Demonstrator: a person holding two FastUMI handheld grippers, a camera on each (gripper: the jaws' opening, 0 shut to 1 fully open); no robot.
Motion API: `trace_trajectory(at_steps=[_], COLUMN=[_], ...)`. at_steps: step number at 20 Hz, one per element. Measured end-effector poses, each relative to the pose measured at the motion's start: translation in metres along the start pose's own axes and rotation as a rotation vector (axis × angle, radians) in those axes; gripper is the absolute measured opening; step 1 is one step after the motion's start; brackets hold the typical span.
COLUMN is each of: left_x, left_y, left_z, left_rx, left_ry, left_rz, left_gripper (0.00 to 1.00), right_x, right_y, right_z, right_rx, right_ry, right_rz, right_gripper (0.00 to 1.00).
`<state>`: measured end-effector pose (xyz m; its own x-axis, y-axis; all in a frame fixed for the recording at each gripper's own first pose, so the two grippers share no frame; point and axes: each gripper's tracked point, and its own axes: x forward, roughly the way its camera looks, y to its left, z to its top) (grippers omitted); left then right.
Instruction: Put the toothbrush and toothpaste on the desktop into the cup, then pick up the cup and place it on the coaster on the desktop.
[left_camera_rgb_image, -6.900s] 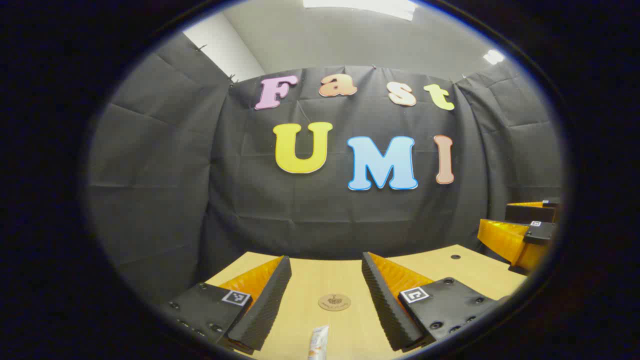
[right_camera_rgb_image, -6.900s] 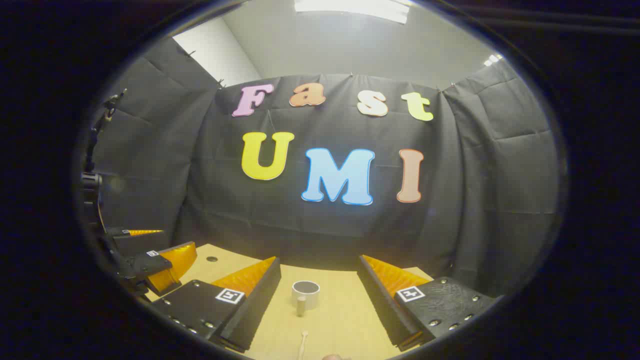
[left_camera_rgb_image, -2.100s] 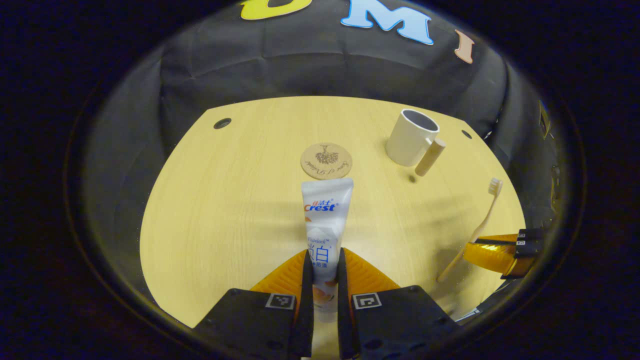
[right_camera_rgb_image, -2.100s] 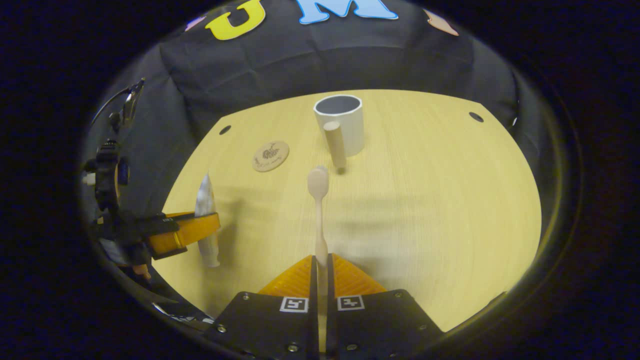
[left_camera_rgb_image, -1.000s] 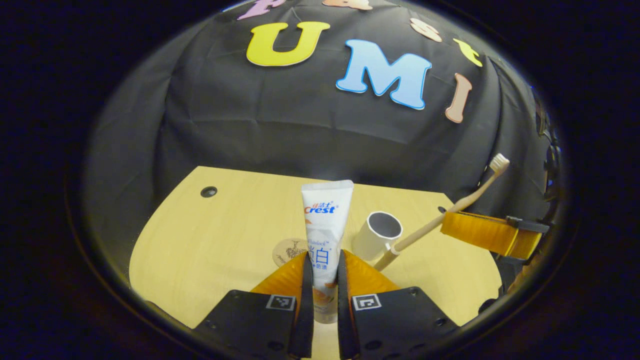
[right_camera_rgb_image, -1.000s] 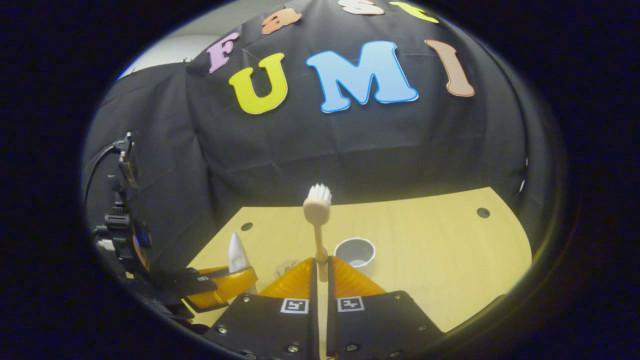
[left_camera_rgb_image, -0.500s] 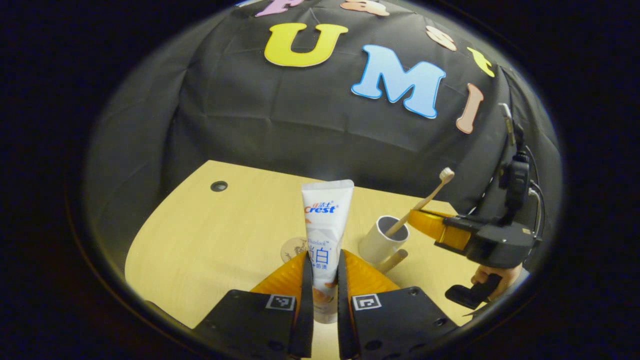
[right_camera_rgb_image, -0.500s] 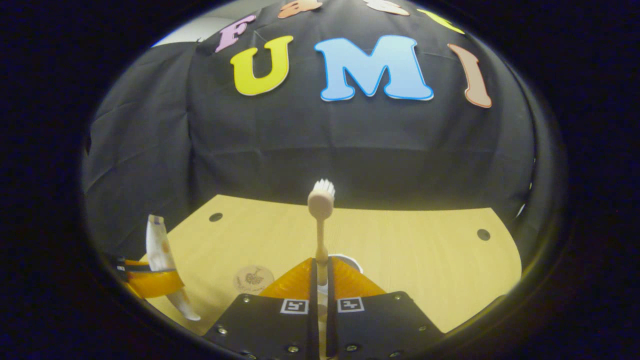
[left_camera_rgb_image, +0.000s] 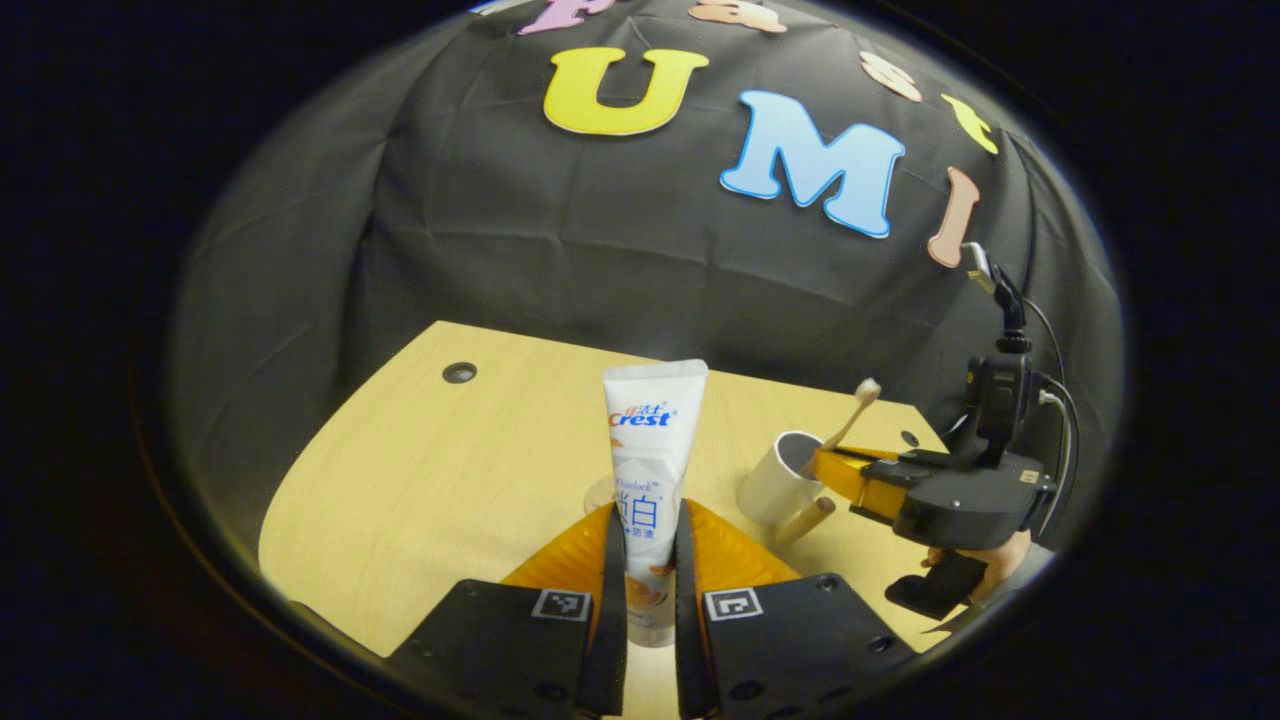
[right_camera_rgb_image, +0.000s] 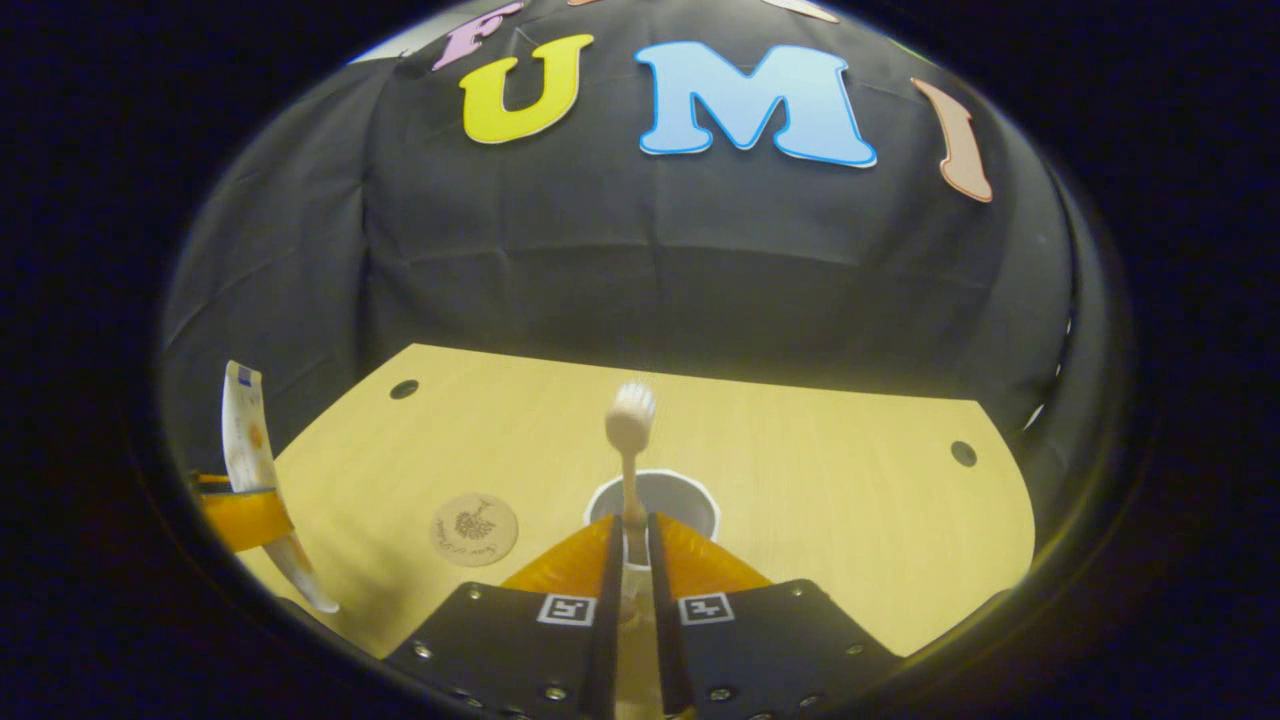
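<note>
Left gripper clamped on the upright white plastic toothpaste tube; right gripper closed on the pale wooden toothbrush, handle apparently entering the white cylindrical cup directly ahead. Round cork coaster lies left of the right jaws, on the light wooden desktop.

A pale wooden desktop stood inside a booth draped in black cloth.

The cloth hung in creases and folds behind and around the desk, closing it in on three sides. The desktop's far edge curved, its light grain lit warmly from above, and small dark round holes sat near its far corners.
</note>
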<state>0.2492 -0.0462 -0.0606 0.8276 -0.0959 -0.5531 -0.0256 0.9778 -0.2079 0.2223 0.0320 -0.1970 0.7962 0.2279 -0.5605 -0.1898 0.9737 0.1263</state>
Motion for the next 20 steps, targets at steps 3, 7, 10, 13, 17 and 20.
trace_trajectory(at_steps=[3, 7, 10, 13, 17, 20], left_x=[0.005, 0.018, 0.034, 0.052, 0.072, 0.088], left_y=[-0.009, -0.026, -0.039, -0.05, -0.068, -0.085], left_z=[-0.001, 0.007, 0.021, 0.033, 0.058, 0.082], left_rx=[0.007, 0.03, 0.023, -0.015, -0.037, -0.066], left_ry=[0.0, -0.029, -0.087, -0.153, -0.272, -0.39], left_rz=[-0.021, -0.062, -0.105, -0.137, -0.195, -0.263], left_gripper=[0.27, 0.27, 0.27, 0.27, 0.27, 0.27], right_x=[-0.006, -0.023, -0.047, -0.072, -0.1, -0.119], right_y=[-0.007, -0.016, -0.029, -0.044, -0.066, -0.076], right_z=[-0.002, -0.003, 0.0, -0.008, -0.032, -0.056], right_rx=[0.0, 0.025, 0.043, 0.086, 0.134, 0.157], right_ry=[0.001, -0.016, -0.044, -0.046, -0.005, 0.041], right_rz=[-0.011, -0.014, -0.028, -0.046, -0.088, -0.118], right_gripper=[0.46, 0.85, 0.85, 0.85, 0.85, 0.85])
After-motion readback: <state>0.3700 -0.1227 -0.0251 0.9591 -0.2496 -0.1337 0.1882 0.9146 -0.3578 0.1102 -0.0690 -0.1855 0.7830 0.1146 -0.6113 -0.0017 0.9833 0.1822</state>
